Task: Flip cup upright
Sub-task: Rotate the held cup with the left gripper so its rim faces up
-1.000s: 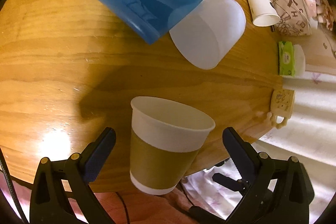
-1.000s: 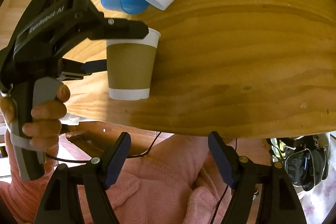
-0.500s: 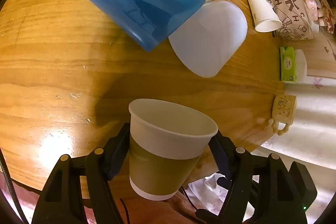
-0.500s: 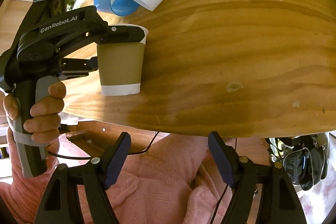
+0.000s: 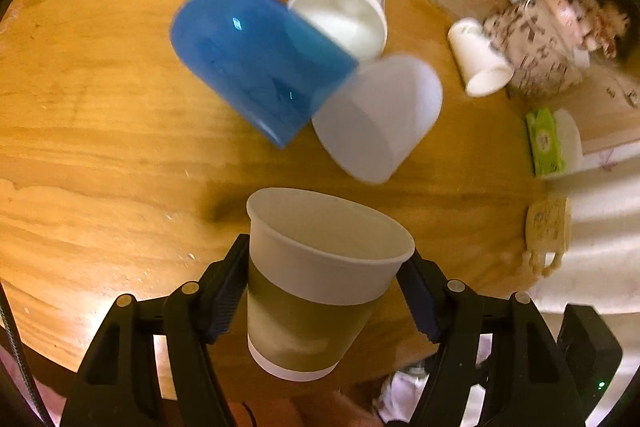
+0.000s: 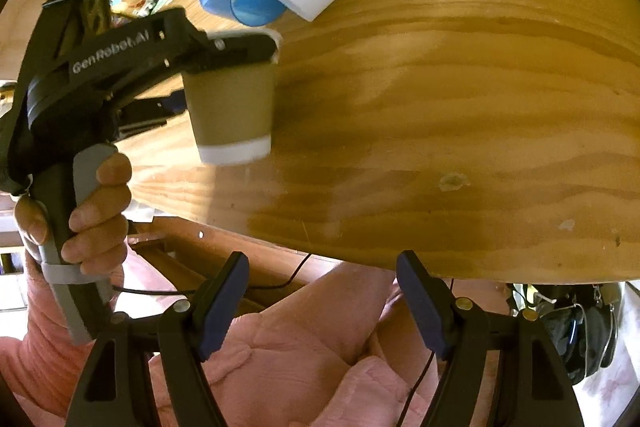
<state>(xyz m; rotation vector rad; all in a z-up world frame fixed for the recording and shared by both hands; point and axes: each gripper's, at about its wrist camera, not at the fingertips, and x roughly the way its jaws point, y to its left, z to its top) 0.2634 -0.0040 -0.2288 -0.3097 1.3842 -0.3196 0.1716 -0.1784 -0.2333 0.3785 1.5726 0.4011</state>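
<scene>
now the left gripper (image 5: 324, 279) is clamped on the paper cup (image 5: 316, 287), its two fingers pressing the cup's sides just below the rim. the cup is upright, mouth up, brown sleeve around its middle and a white band at its base. in the right wrist view the cup (image 6: 232, 107) sits at the near edge of the wooden table (image 6: 460, 107); whether its base touches the wood cannot be told. the person's left hand (image 6: 92, 203) grips the handle of that tool. the right gripper (image 6: 322, 303) has its fingers spread apart with nothing between them, over a pink-clad lap. farther back on the table a blue cup (image 5: 256, 63) lies on its side, touching a white cup (image 5: 380, 119) also on its side. behind those lie two more tipped cups, blurred.
</scene>
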